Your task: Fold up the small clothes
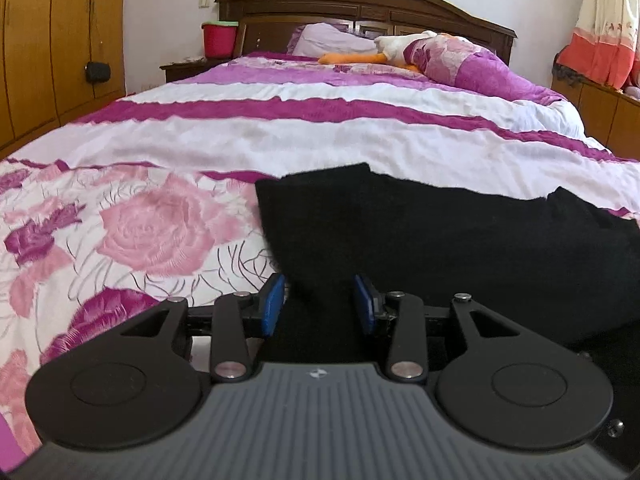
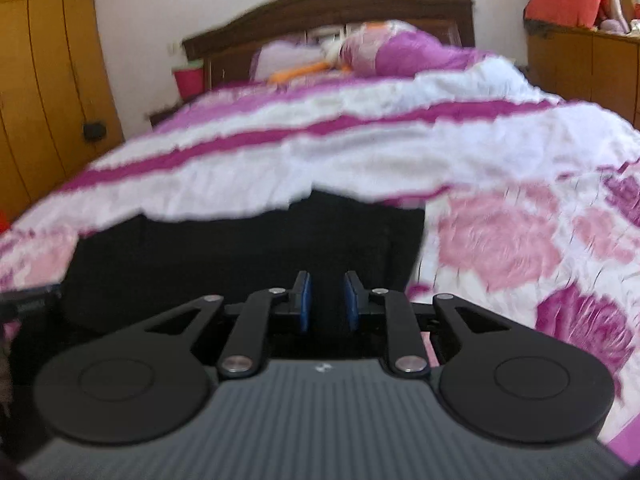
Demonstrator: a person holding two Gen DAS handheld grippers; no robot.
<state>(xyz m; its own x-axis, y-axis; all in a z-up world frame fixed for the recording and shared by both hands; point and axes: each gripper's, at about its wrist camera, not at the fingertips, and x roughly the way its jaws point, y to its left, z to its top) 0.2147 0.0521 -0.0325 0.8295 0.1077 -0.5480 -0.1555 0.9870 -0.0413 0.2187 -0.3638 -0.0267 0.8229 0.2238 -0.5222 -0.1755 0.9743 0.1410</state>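
A black garment (image 1: pixel 420 232) lies spread on the flowered bedspread (image 1: pixel 160 232) near the bed's foot. My left gripper (image 1: pixel 320 304) sits low over its near left corner. The blue pads (image 1: pixel 272 308) stand apart, black cloth fills the gap, and I see no pinch. In the blurred right wrist view the same black garment (image 2: pixel 240 248) lies ahead. My right gripper (image 2: pixel 328 300) is over its near right part, its blue pads (image 2: pixel 306 300) a narrow gap apart with dark cloth behind them. The other gripper's body (image 2: pixel 24 304) shows at the left edge.
The bed runs away to a dark wooden headboard (image 1: pixel 360 0), with pillows (image 1: pixel 332 38), a rolled quilt (image 1: pixel 460 60) and a plush toy (image 1: pixel 400 46) near it. A wooden wardrobe (image 1: pixel 48 40) stands on the left. A low cabinet and curtain (image 1: pixel 600 40) stand on the right.
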